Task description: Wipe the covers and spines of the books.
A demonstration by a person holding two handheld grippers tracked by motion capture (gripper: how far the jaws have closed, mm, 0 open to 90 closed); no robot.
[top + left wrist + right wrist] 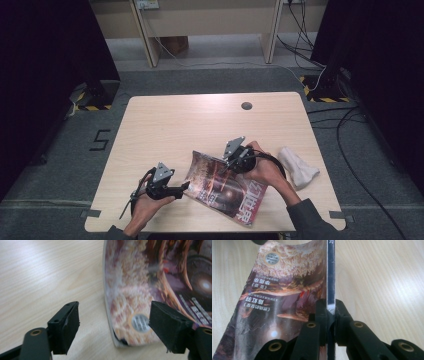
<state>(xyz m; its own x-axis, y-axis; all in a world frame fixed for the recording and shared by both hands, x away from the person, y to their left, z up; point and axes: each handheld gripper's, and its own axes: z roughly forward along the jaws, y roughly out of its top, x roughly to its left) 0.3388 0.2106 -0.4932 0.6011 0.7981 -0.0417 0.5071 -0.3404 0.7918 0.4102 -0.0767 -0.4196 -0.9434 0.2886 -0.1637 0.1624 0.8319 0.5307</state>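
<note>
On the light wooden surface (165, 120) lies a magazine (225, 187) with a dark red and brown cover, near the front edge and a little right of the middle. Its left part is lifted and curls upward, while the right part rests flat on the wood.

The right gripper (231, 159) is held by the person's right hand (262, 170) at the far edge of the magazine. In the right gripper view its two black jaws are closed tightly on the thin edge of the magazine (287, 290) — the edge passes straight between them, and the cover with white characters and a small round sticker spreads to the left of the jaws.

The left gripper (184, 189) is in the person's left hand (145, 207), just beside the raised left corner of the magazine. In the left gripper view its jaws stand wide open and hold nothing: one jaw is over the bare wood, the other is in front of the cover (155, 285), and the curled corner with the round sticker sits between them, close to the right jaw.

A crumpled white cloth (297, 167) lies on the surface to the right of the magazine, near the right hand but apart from the magazine. A small dark round hole (246, 105) is in the surface near its far edge.
</note>
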